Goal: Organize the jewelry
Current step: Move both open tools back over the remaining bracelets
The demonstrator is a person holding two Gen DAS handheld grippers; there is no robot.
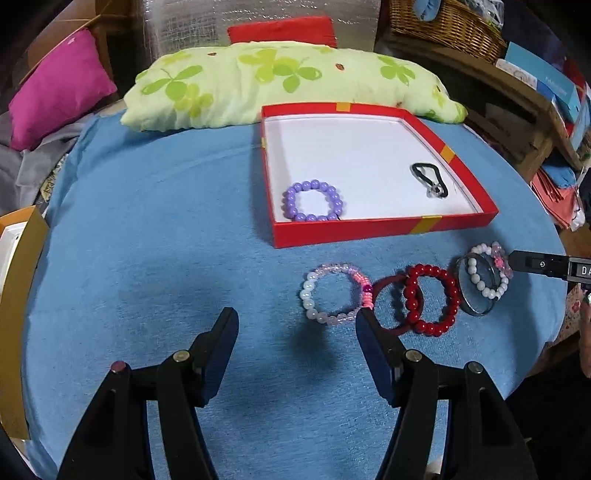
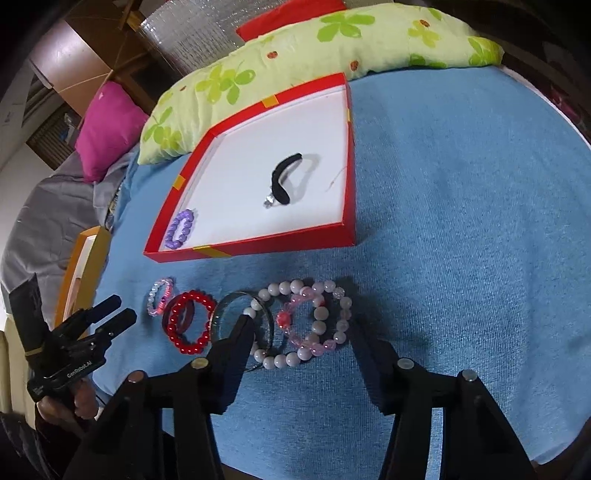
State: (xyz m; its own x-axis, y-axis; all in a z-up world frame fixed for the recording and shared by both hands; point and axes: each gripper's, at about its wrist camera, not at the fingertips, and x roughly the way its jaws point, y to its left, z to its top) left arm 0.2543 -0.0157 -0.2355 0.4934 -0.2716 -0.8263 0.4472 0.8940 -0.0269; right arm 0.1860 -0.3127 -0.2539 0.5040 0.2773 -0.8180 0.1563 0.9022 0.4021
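A red box (image 1: 347, 230) with a white floor holds a purple bead bracelet (image 1: 313, 201) and a black hair tie (image 1: 429, 179); the box also shows in the right wrist view (image 2: 258, 245). On the blue cloth lie a pale pink-and-white bracelet (image 1: 334, 293), a red bead bracelet (image 1: 432, 299) over a dark red bangle (image 1: 388, 306), a clear bangle (image 1: 476, 291), and white and pink bead bracelets (image 2: 306, 321). My left gripper (image 1: 297, 321) is open, just before the pale bracelet. My right gripper (image 2: 301, 325) is open, its fingers either side of the white and pink bracelets.
A green flowered pillow (image 1: 280, 81) lies behind the box, a magenta cushion (image 1: 59, 88) to the far left. A gold-edged box (image 1: 18, 258) sits at the cloth's left edge. A wicker basket (image 1: 447, 26) and cardboard boxes stand at the right.
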